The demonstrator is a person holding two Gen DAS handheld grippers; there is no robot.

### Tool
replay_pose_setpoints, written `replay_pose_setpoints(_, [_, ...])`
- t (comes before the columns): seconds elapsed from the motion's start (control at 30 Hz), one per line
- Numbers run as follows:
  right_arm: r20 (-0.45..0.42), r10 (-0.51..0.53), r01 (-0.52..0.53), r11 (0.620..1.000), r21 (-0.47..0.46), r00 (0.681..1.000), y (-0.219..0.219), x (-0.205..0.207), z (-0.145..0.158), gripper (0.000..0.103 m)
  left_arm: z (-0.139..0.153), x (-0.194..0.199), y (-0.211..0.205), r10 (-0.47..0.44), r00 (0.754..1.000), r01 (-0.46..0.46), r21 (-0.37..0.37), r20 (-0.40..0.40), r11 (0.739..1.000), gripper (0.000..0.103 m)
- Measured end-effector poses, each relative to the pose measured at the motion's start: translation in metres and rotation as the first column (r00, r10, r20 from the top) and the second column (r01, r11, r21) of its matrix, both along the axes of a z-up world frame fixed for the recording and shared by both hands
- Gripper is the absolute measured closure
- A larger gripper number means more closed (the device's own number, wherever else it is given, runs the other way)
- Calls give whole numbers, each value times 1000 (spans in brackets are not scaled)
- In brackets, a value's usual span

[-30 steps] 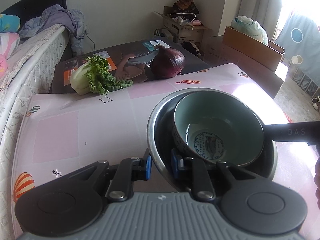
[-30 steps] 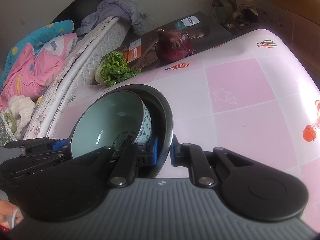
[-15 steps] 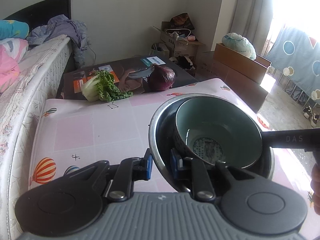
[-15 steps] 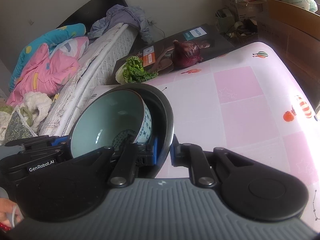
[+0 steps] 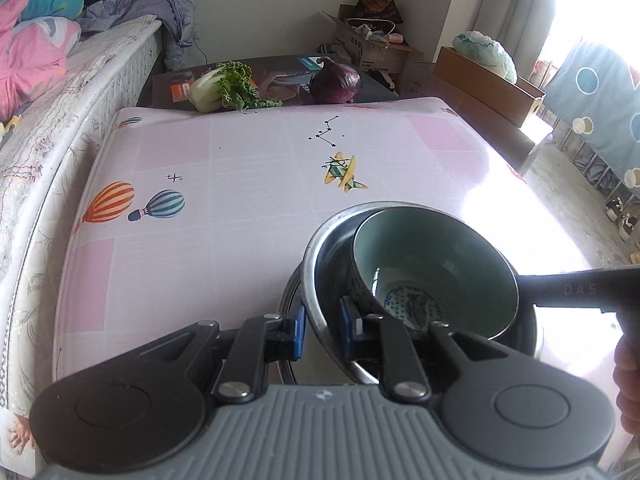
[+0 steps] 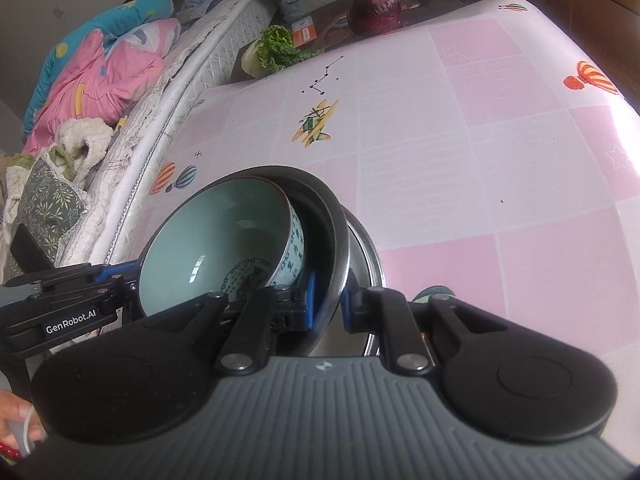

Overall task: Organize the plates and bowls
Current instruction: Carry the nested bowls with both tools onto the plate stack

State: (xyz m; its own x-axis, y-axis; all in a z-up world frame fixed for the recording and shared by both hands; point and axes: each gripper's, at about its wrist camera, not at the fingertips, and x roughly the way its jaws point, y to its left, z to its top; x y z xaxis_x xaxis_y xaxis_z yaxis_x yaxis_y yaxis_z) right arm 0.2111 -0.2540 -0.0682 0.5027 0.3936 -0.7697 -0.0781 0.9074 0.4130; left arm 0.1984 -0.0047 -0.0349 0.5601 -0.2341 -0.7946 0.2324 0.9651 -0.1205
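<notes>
While clamped from opposite sides on the thin rim of a steel bowl [image 5: 320,280], left gripper [image 5: 322,330] and right gripper [image 6: 328,304] both pinched nearly shut, blue pads pressing the metal wall inside and out. Nested inside and tilted against the steel wall, a ceramic bowl [image 5: 436,264], glazed pale green within, blue print on its white outside and a round blue motif at the bottom. Under the steel bowl in the right wrist view, the edge of a further metal rim [image 6: 370,256]; whether touching, unclear. Compared with a second ago, held the same way but drawn well back toward the near end of the table [image 5: 248,184]: far more glossy pink-and-white checked cloth now open ahead, with a yellow cartoon plane [image 5: 343,172], a star pattern and striped balloons [image 5: 132,204] newly in sight. Now much farther off and smaller, at the table's far edge: a frilly green leafy vegetable [image 5: 226,90] and a smooth round purple onion [image 5: 335,85], both on a dark flat box. Along the left, a quilted white mattress [image 5: 60,112] with pink bedding.
</notes>
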Motion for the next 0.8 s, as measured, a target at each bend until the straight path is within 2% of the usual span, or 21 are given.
replay_pose_setpoints(0.27, [29, 20, -19, 999, -46, 999, 5, -16, -5, 89, 1, -18, 2, 11, 999, -11, 15, 34, 1000, 85])
replay_pose_setpoints(0.6, [16, 58, -58, 997, -50, 998, 8, -29, 1, 86, 7, -39, 15, 28, 999, -26, -60, 35, 998, 84])
replay_pose_setpoints(0.63, [23, 64, -62, 997, -55, 998, 9, -33, 4, 86, 9, -42, 17, 32, 999, -29, -69, 39, 997, 80])
replay_pose_setpoints(0.73, [60, 71, -67, 995, -68, 996, 6, -46, 13, 79, 16, -51, 24, 56, 997, -51, -81, 61, 995, 59])
replay_pose_setpoints(0.77, [73, 67, -62, 996, -65, 995, 3, -50, 17, 68, 19, -54, 27, 65, 996, -60, -84, 68, 995, 56])
replay_pose_setpoints(0.8, [81, 60, -55, 996, -68, 995, 2, -54, 20, 51, 22, -58, 31, 74, 994, -68, -87, 76, 994, 55])
